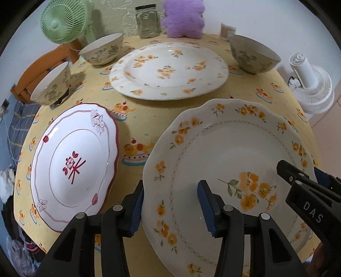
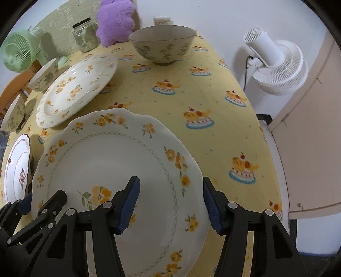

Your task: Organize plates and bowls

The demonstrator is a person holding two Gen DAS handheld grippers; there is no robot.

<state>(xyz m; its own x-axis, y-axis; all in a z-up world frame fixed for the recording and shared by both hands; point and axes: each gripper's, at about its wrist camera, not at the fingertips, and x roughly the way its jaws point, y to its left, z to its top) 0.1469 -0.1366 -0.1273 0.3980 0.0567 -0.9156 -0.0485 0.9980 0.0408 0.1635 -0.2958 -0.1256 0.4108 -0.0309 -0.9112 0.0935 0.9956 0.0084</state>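
Observation:
A scalloped plate with yellow flowers (image 1: 230,149) (image 2: 110,162) lies at the near edge of the table. My left gripper (image 1: 172,204) (image 2: 42,200) is shut on its left rim, one pad outside the edge and one on the inner slope. On the right rim my right gripper (image 2: 170,202) (image 1: 302,176) is shut the same way. A red-trimmed plate (image 1: 74,166) (image 2: 17,170) lies to the left. Farther back lies a large round floral plate (image 1: 168,70) (image 2: 76,89). Three floral bowls stand around it: back left (image 1: 102,50), left (image 1: 52,85), back right (image 1: 253,54) (image 2: 162,44).
A yellow tablecloth (image 1: 136,119) with cake prints covers the table. At the back stand a green fan (image 1: 64,21), a glass jar (image 1: 148,23) and a purple plush toy (image 1: 183,19). A white fan (image 2: 275,61) stands off the table's right side, a wooden chair (image 1: 38,66) at the left.

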